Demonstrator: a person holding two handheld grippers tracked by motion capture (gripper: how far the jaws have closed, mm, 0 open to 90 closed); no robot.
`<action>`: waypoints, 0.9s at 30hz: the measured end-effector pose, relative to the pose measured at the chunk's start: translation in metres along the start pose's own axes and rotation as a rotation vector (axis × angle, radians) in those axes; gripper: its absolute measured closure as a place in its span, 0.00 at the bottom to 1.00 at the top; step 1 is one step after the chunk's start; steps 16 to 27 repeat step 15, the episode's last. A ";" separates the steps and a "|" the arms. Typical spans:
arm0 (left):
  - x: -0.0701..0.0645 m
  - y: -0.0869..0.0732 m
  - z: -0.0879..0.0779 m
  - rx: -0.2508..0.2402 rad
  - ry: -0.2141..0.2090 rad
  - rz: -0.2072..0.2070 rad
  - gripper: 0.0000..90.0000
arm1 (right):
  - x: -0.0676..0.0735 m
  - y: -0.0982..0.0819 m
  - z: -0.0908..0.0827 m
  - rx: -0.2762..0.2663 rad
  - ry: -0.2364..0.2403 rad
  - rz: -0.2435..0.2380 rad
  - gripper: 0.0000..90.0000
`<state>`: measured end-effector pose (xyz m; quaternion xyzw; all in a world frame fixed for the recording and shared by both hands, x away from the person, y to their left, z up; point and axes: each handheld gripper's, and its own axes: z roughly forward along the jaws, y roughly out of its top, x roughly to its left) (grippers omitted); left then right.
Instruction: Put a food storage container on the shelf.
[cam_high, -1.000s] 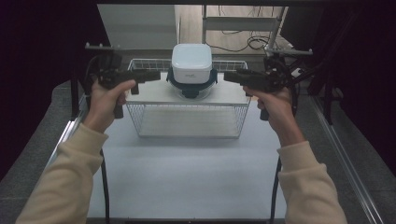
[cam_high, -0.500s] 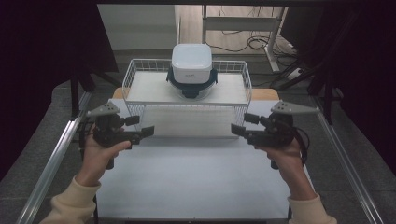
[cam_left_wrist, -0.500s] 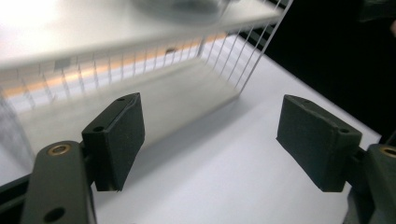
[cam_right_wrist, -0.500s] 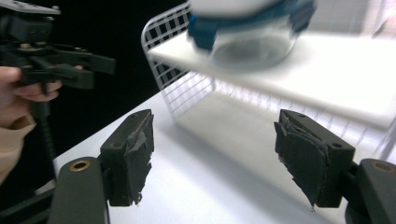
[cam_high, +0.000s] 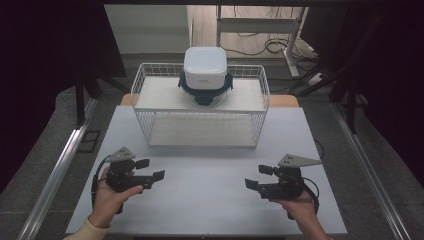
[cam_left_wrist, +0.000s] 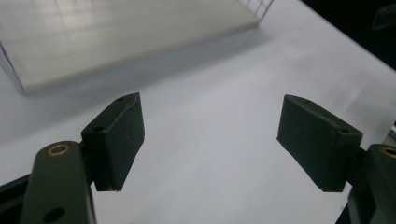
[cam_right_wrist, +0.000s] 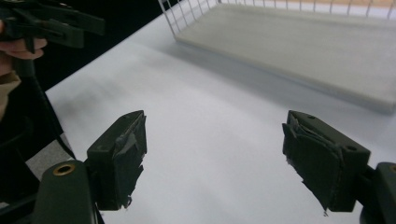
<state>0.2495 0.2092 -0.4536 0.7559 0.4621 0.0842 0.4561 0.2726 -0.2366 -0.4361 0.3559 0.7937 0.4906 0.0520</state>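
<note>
1. The left gripper (cam_high: 152, 169) has its jaws spread wide with only bare tabletop between them; they have just been opening a little further. In the left gripper view both pads (cam_left_wrist: 119, 140) are clean of any contact.
2. The right gripper (cam_high: 260, 176) is likewise wide apart and empty, its jaws having just been opening; its pads (cam_right_wrist: 122, 158) look worn and ragged at the edges.
3. Both grippers sit low over the near part of the white table (cam_high: 210, 200), one at each side, jaws pointing inward at each other.
4. The lidded white container (cam_high: 205, 75) sits on the raised shelf at the back of the wire basket (cam_high: 150, 131), well apart from both grippers.
5. The hands look parked, nothing in reach. To take the container well, I would bring both grippers up to its two sides at once, level, jaws kept wide until the dark side clips lie between the pads, and clear the basket's rim on the way in.
</note>
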 end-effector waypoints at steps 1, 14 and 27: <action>0.000 -0.002 0.001 0.004 -0.001 -0.002 0.25 | -0.001 -0.002 0.001 0.008 0.002 0.009 0.24; 0.001 -0.008 0.003 0.010 0.005 -0.015 0.25 | 0.001 -0.007 0.003 0.005 -0.040 -0.020 0.22; 0.001 -0.009 0.004 0.009 0.010 -0.019 0.25 | 0.000 -0.007 0.003 0.005 -0.036 -0.016 0.22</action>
